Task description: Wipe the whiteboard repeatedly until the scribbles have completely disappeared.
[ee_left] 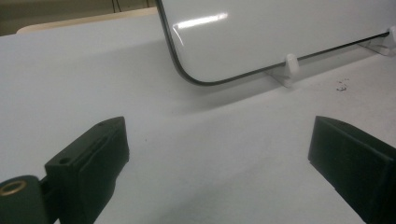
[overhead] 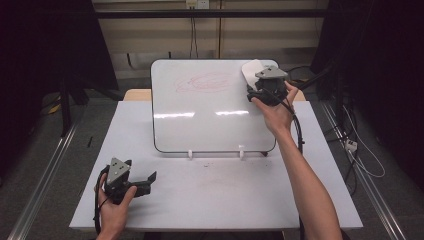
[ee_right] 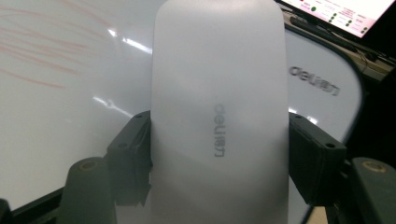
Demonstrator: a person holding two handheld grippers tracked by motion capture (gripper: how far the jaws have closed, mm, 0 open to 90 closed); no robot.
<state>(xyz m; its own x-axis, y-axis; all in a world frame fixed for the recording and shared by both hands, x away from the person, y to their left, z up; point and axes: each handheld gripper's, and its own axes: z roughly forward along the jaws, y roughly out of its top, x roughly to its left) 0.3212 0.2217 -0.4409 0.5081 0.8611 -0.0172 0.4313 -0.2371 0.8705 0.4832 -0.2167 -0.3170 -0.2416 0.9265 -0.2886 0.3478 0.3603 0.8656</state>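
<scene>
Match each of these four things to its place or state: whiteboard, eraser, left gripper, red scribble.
Things:
1. whiteboard
2. eraser
3. left gripper
4. red scribble

Places or states:
A. jaws open, low over the table
B. clamped in the right gripper
C. on the upper part of the board
D. propped on two white clips

Pairs: 1-D, 2-B, 3-A, 4-C
</scene>
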